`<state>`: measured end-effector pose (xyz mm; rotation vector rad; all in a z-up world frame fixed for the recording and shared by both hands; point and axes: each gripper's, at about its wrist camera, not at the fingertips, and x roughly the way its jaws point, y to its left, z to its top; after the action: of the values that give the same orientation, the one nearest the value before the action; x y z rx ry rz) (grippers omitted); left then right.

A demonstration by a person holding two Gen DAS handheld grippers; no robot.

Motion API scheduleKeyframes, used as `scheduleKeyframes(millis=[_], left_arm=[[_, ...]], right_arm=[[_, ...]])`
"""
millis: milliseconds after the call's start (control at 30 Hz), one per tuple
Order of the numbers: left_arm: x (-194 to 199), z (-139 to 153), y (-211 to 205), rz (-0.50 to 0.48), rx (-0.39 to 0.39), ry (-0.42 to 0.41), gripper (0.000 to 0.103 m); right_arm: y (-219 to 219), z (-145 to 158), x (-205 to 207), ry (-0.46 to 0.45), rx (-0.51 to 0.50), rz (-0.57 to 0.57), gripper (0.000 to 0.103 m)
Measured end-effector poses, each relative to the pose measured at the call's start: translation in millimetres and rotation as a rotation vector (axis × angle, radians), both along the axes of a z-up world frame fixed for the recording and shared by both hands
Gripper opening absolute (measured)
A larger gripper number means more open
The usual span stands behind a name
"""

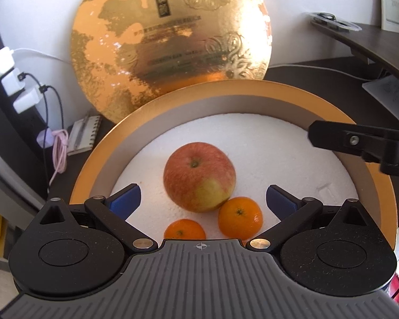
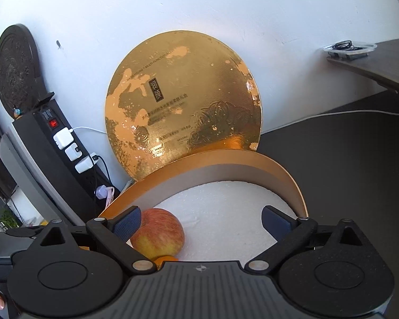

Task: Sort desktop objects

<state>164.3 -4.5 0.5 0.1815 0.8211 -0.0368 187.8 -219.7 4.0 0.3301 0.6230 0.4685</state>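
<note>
Wall (image 2: pixel 199 13): white, plain, behind everything.
Power strip (image 2: pixel 63 154): black, standing tilted at the left, its red switch (image 2: pixel 53 123) lit.
Plugs: three white chargers (image 1: pixel 13 79) in a row on the strip; a white cable and a black cable run off them.
Dark disc (image 2: pixel 14 69): round, embossed, leaning on the wall above the strip.
Pink cable (image 1: pixel 59 154): coiled, on a pale purple plug, beside the strip's base.
Notebook (image 1: pixel 83 135): spiral-bound, lying flat on the counter near the pink cable.
Counter (image 2: pixel 345 164): dark surface.
Raised shelf (image 2: pixel 380 58): brown, curved edge, at the right.
Clear tray (image 2: pixel 349 47): on the shelf, dark small items inside.
White cable (image 2: pixel 332 114): trailing across the counter under the shelf.
</note>
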Motion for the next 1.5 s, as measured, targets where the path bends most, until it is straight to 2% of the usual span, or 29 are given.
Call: scheduleKeyframes(millis=[333, 667, 900, 1133, 1300, 1500], left_arm=[[-37.7, 6.8, 51.2, 0.063, -0.033, -0.03, 0.103], [-63.8, 13.0, 96.9, 0.139, -0.099, -0.054, 0.103], [-65.1, 7.9, 99.6, 0.122, -0.116, -0.045, 0.103], [-64.3, 11.5, 109.8, 0.159, -0.131, -0.054, 0.103], [-64.9, 9.0, 108.7, 0.151, -0.147, -0.014, 0.103], [-67.9, 11.1, 97.6, 0.125, -0.123, -0.02, 0.103]], right_arm=[[14.2, 14.3, -38.8, -0.015, -0.032, -0.061, 0.1], [30.3, 31.2, -43.7, -0.032, -0.1, -0.074, 0.1], [37.3, 30.8, -42.6, -0.027, -0.114, -0.054, 0.101], [36.1, 33.4, -41.4, -0.031, -0.118, -0.052, 0.101], [34.4, 32.0, -44.9, -0.028, -0.115, -0.05, 0.101], [28.1, 29.5, -50.6, -0.024, -0.104, -0.054, 0.101]])
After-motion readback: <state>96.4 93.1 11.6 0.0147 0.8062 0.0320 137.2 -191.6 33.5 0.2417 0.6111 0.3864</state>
